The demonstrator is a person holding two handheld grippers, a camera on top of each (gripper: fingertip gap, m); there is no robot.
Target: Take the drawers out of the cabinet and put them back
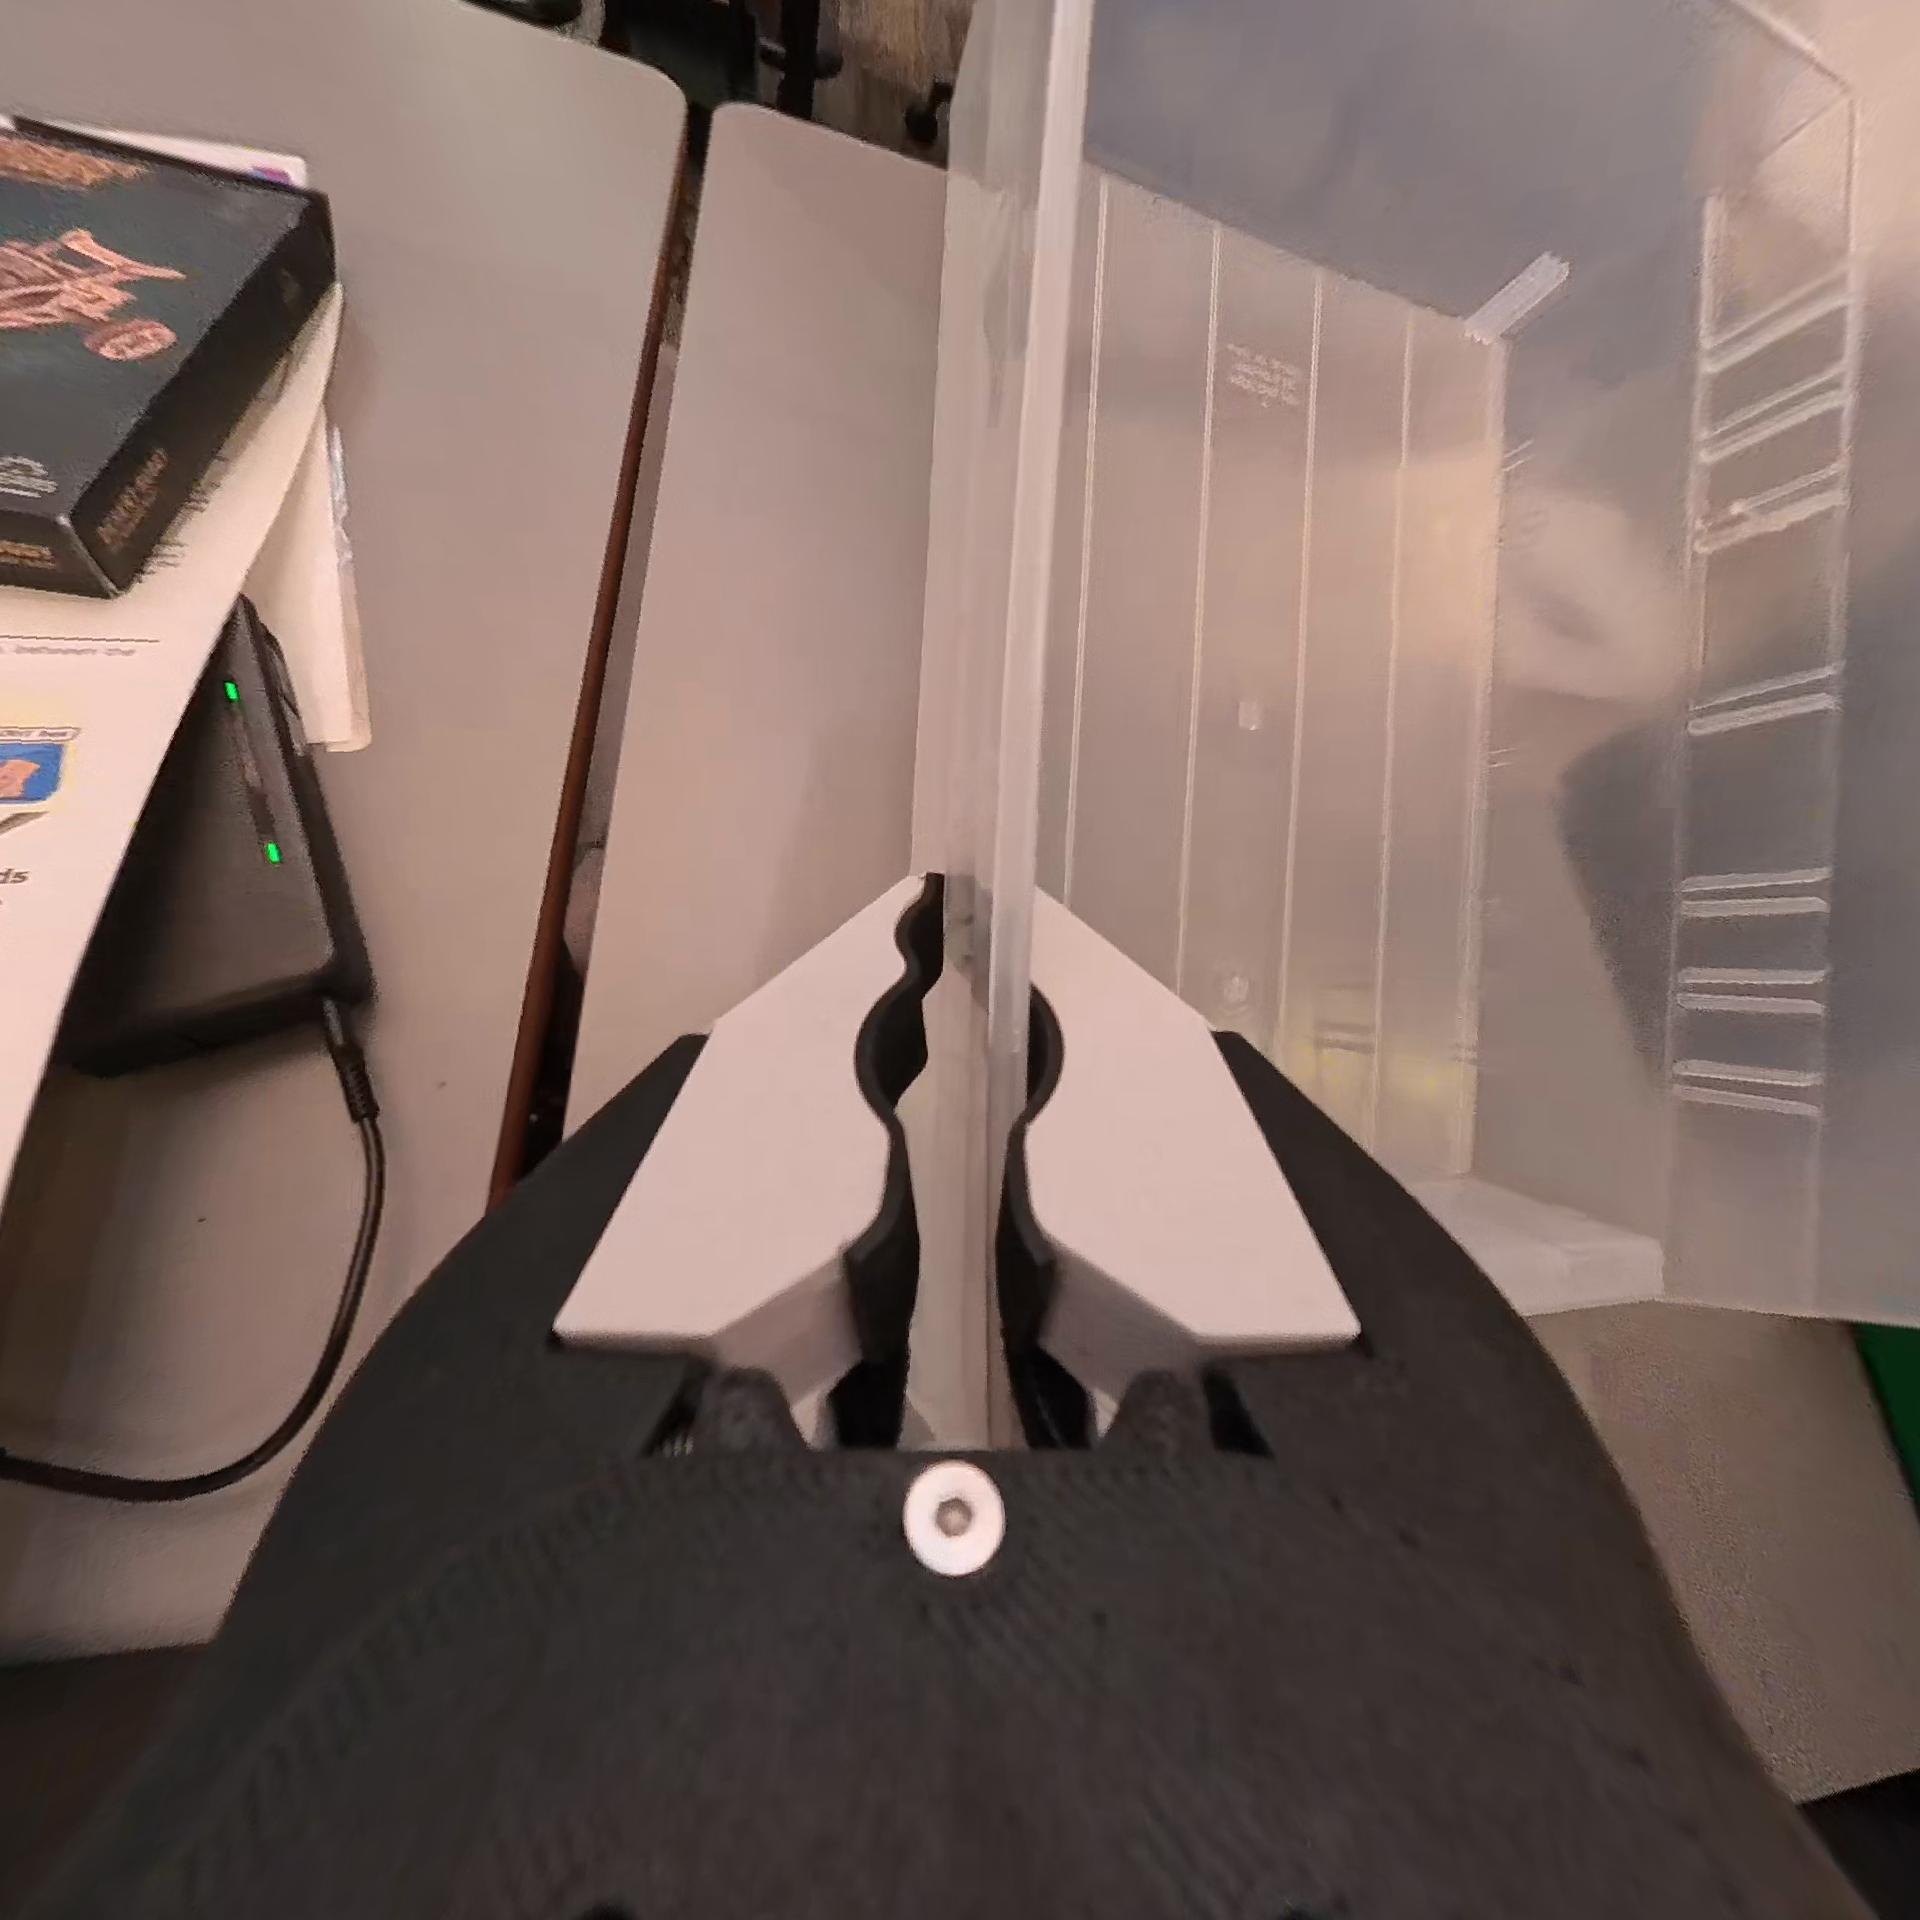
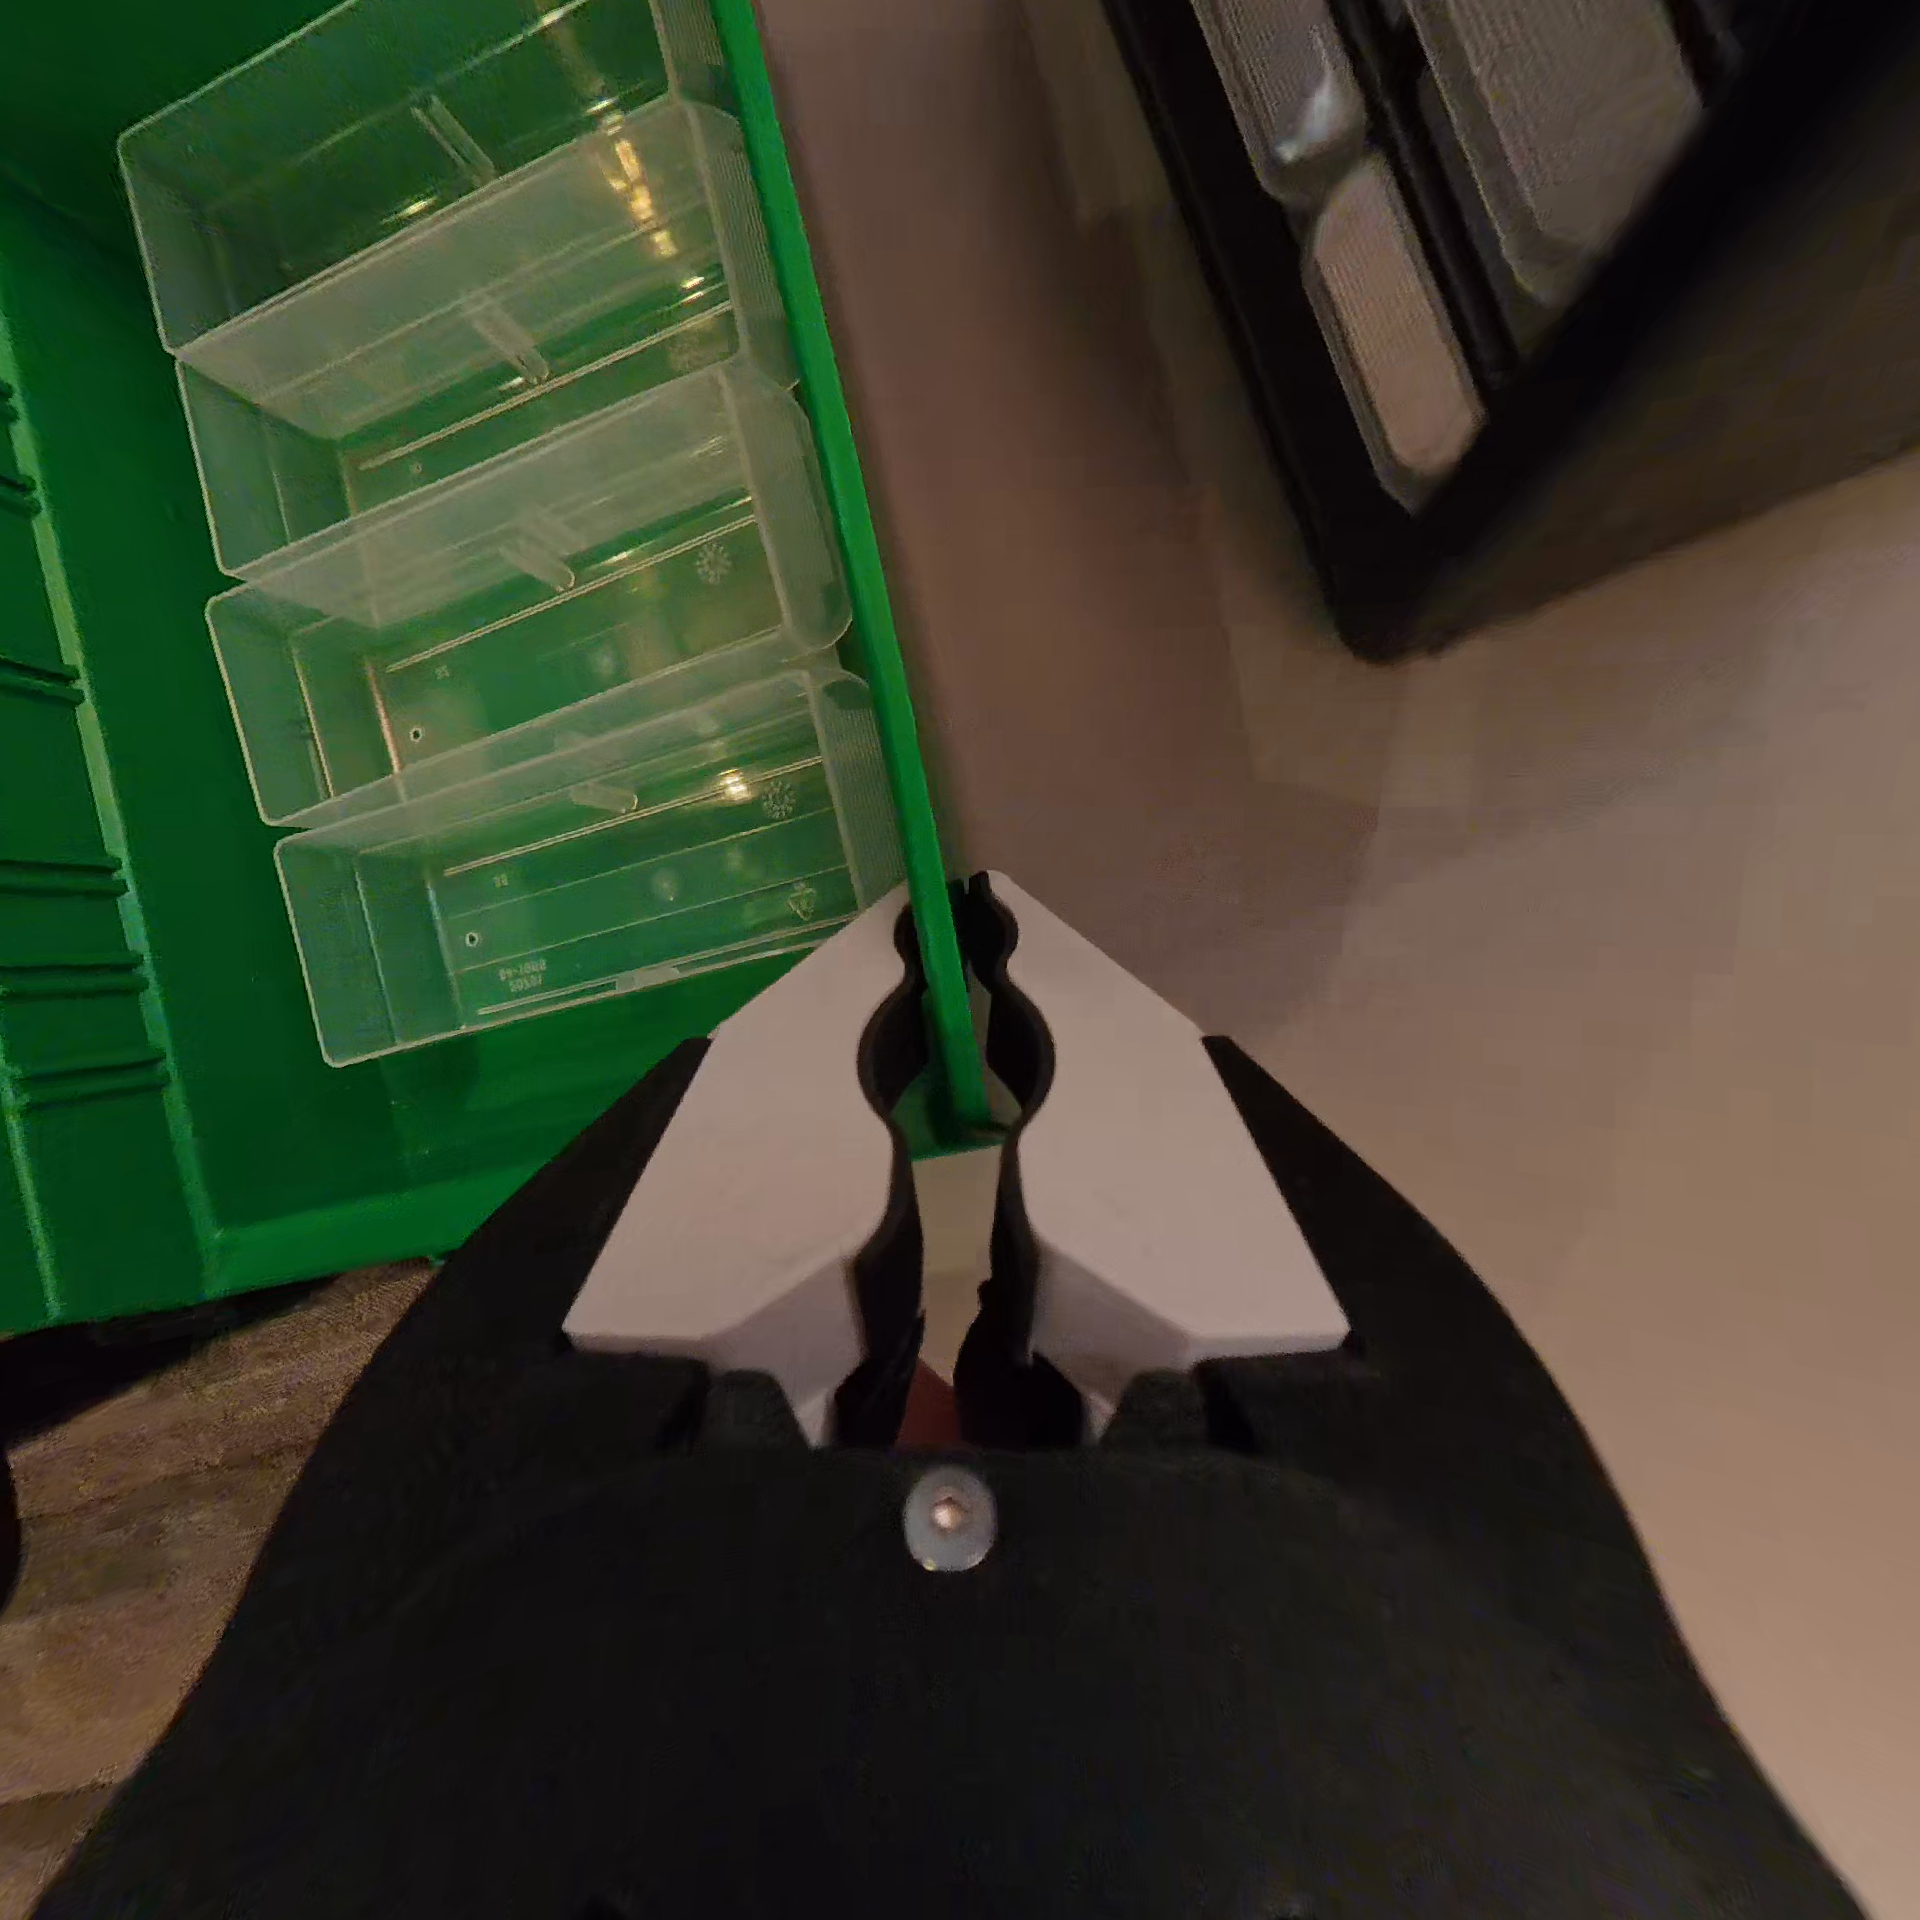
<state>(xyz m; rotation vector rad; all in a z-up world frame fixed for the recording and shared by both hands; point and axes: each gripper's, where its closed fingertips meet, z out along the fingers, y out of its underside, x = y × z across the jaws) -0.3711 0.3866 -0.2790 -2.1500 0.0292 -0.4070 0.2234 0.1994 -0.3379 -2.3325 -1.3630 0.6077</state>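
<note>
Left wrist view: left gripper (image 1: 971, 914) jaws are pinched on the edge of a clear drawer (image 1: 1351, 675), which is held upright, out of the cabinet, its open inside seen just right of the gripped wall. A dark box (image 1: 135, 364) and a black device (image 1: 239, 862) with green lights are seen left of the drawer, on the desk (image 1: 499, 468).

Right wrist view: right gripper (image 2: 961, 914) jaws are clamped on the green cabinet (image 2: 125, 831) side wall. Four clear drawers (image 2: 520, 582) are seated inside the cabinet, stacked against that wall. A black case (image 2: 1538, 343) is seen right of the cabinet, well apart.
</note>
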